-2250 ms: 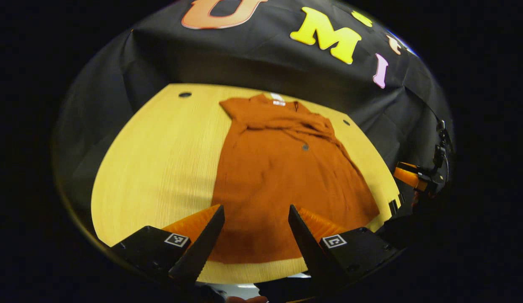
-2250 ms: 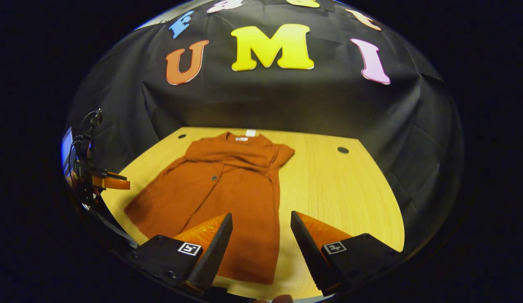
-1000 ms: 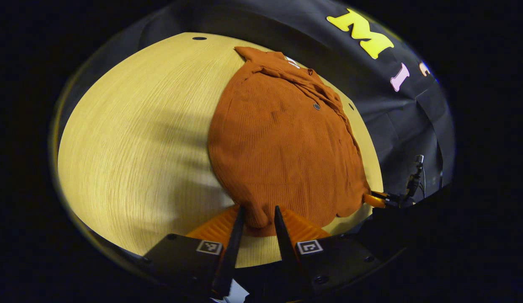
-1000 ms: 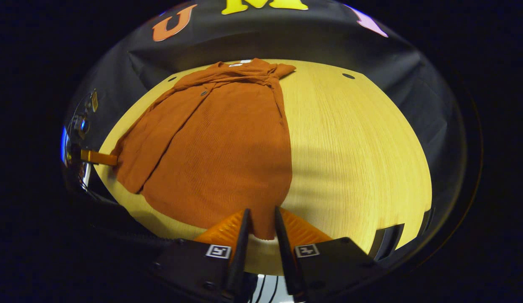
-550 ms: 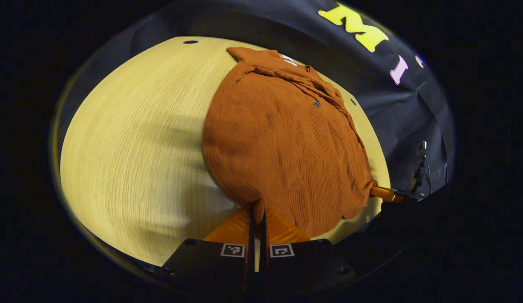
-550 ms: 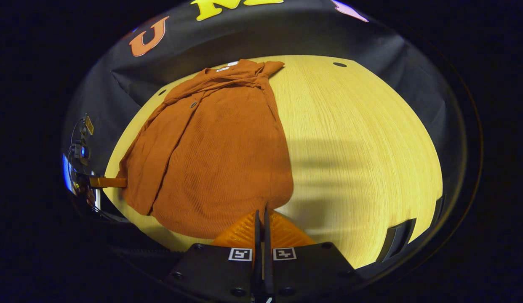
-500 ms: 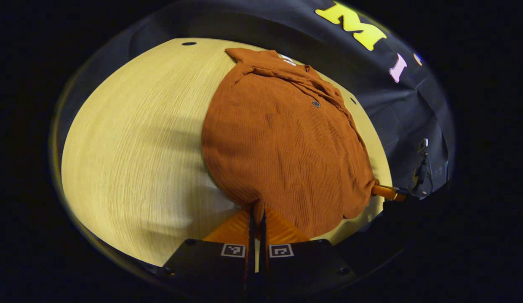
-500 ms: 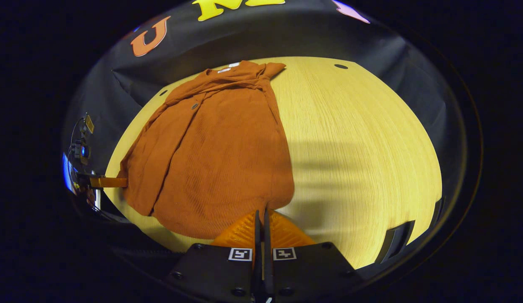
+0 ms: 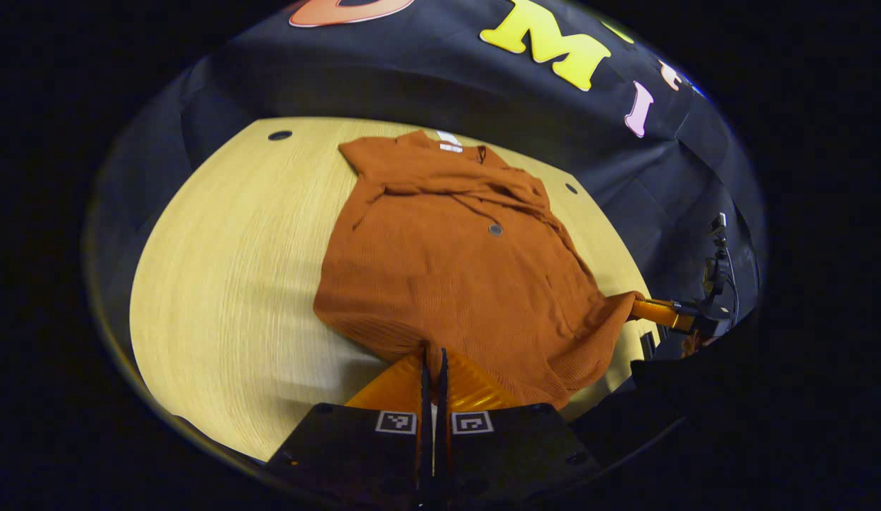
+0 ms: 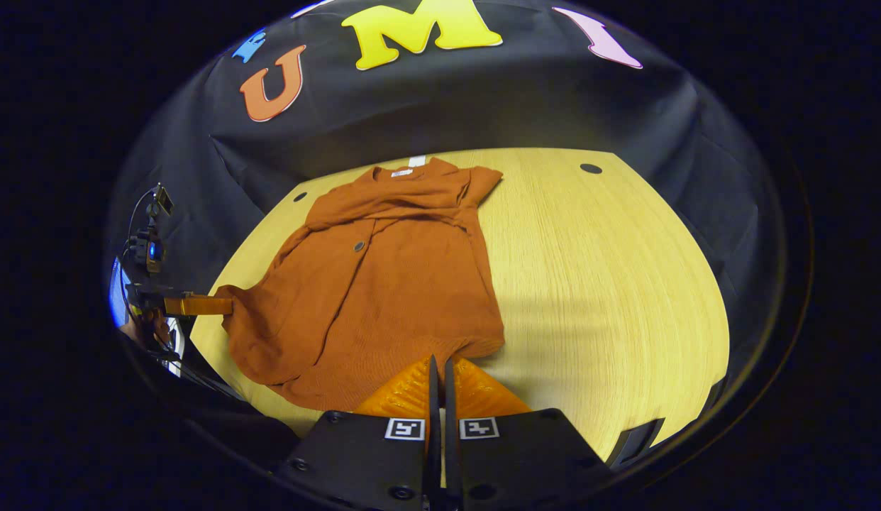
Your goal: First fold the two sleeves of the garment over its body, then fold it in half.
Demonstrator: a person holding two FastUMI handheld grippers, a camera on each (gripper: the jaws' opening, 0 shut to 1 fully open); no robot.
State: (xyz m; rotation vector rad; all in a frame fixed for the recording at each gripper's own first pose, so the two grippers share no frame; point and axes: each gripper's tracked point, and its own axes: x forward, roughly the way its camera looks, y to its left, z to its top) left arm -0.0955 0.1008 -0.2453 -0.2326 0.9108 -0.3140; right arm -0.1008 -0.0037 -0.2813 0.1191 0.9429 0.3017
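1. While I hold both tools low, the orange garment (image 9: 447, 262) lies on the wooden table (image 9: 228, 270), collar toward the black wall cloth (image 9: 384, 92).
2. My left gripper (image 9: 433, 355) is clamped on the garment's hem corner.
3. My right gripper (image 10: 438, 365) is pinched on the opposite hem corner, which is lifted off the table.
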